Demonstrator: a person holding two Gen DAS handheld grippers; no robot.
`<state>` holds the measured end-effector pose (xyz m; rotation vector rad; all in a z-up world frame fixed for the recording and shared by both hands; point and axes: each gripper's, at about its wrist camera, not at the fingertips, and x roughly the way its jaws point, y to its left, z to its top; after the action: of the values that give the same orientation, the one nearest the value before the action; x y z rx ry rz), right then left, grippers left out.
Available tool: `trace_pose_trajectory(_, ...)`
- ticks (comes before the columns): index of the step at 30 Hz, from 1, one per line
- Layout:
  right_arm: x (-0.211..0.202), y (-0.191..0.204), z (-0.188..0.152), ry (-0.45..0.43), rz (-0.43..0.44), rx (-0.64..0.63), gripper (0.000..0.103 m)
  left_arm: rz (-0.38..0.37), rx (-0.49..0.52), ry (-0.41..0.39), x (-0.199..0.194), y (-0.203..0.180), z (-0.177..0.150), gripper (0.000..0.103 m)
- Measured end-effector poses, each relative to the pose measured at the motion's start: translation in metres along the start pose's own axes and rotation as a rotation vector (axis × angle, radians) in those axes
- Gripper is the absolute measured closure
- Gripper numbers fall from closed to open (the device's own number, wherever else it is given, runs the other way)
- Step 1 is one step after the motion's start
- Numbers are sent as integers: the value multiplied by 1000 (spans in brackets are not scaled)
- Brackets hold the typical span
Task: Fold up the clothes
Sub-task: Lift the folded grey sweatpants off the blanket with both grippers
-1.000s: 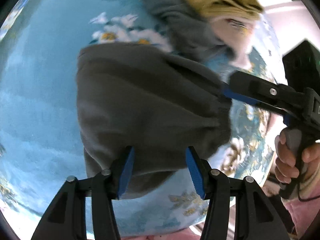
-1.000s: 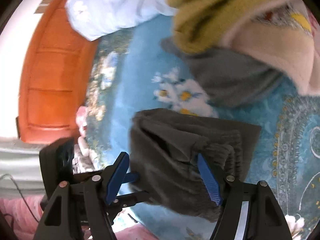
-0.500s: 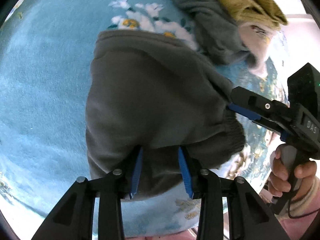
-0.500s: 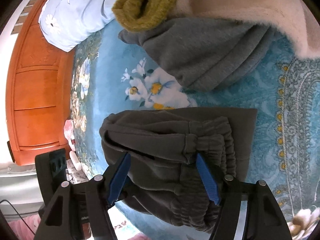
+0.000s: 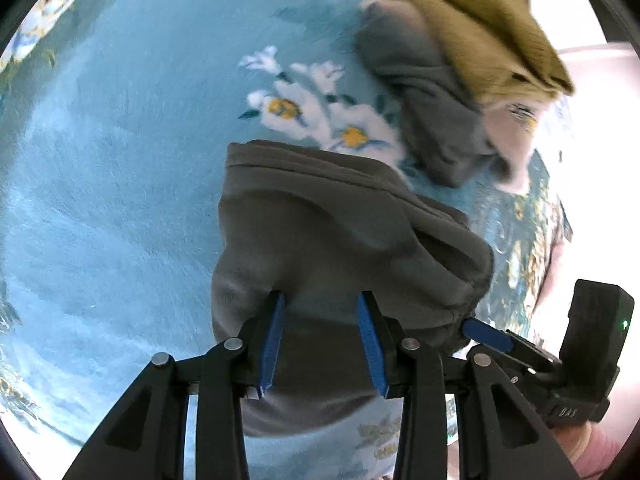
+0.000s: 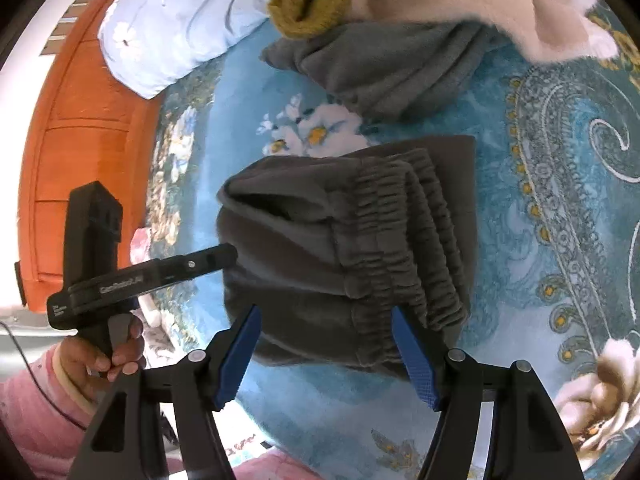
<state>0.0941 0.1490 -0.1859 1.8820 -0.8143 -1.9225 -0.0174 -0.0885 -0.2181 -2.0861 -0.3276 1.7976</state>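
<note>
Fleece trousers (image 6: 320, 248) — folded, ruched waistband — pinched by left tool (image 5: 322, 344); right tool (image 6: 326, 354) spread.

Both cameras look steeply down and close onto the folded grey trousers (image 5: 340, 248) lying on the blue flowered bedspread (image 5: 120, 200). The left wrist view faces them from their plain side, the right wrist view from their elastic waistband end (image 6: 404, 232). Both views share the trousers.

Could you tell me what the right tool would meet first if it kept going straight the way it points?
Most likely the folded grey trousers, near their gathered waistband; the right tool already straddles their near edge.
</note>
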Motion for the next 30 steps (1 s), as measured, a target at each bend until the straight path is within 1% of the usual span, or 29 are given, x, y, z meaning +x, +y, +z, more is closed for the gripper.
trace_pose_trajectory(3, 15, -2, 5, -2, -39, -7, 32, 23, 15, 15, 9, -2, 5, 64)
trace_pose_trajectory(7, 25, -1, 7, 2, -57, -42, 31, 33, 25, 10, 16, -2, 6, 64)
trace_pose_trajectory(11, 25, -5, 9, 14, -29, -50, 31, 36, 13, 8, 15, -6, 5, 64)
trace_pose_trajectory(13, 17, -6, 11, 21, -9, -3, 31, 35, 15, 11, 7, -12, 3, 64)
trace_pose_trajectory(14, 10, -6, 12, 16, 6, 28, 31, 24, 31, 1, 0, -15, 1, 64)
trace_pose_trajectory(15, 0, -7, 13, -13, 22, 50, 31, 15, 48, -10, -7, -19, -1, 64)
trace_pose_trajectory(16, -11, -7, 13, -55, 24, 58, 31, 17, 69, -24, -13, -21, -4, 64)
trace_pose_trajectory(17, -14, -11, 13, -68, 9, 65, 31, 23, 88, -35, -19, -23, -7, 63)
trace_pose_trajectory(19, -11, -23, 14, -56, -27, 84, 31, 64, 89, -31, -20, -20, -11, 56)
trace_pose_trajectory(21, -8, -35, 14, -43, -64, 103, 31, 95, 50, -18, -12, -7, -11, 55)
trace_pose_trajectory(23, 3, -48, 15, -8, -84, 124, 31, 110, 11, -2, -4, 4, -10, 54)
trace_pose_trajectory(25, 10, -58, 16, 5, -72, 148, 31, 101, -21, 8, 6, 15, -8, 49)
trace_pose_trajectory(27, 17, -69, 16, 14, -42, 193, 31, 88, -46, 17, 15, 24, -6, 40)
trace_pose_trajectory(30, 24, -79, 17, 21, 3, 243, 28, 49, -86, 27, 24, 38, -2, 30)
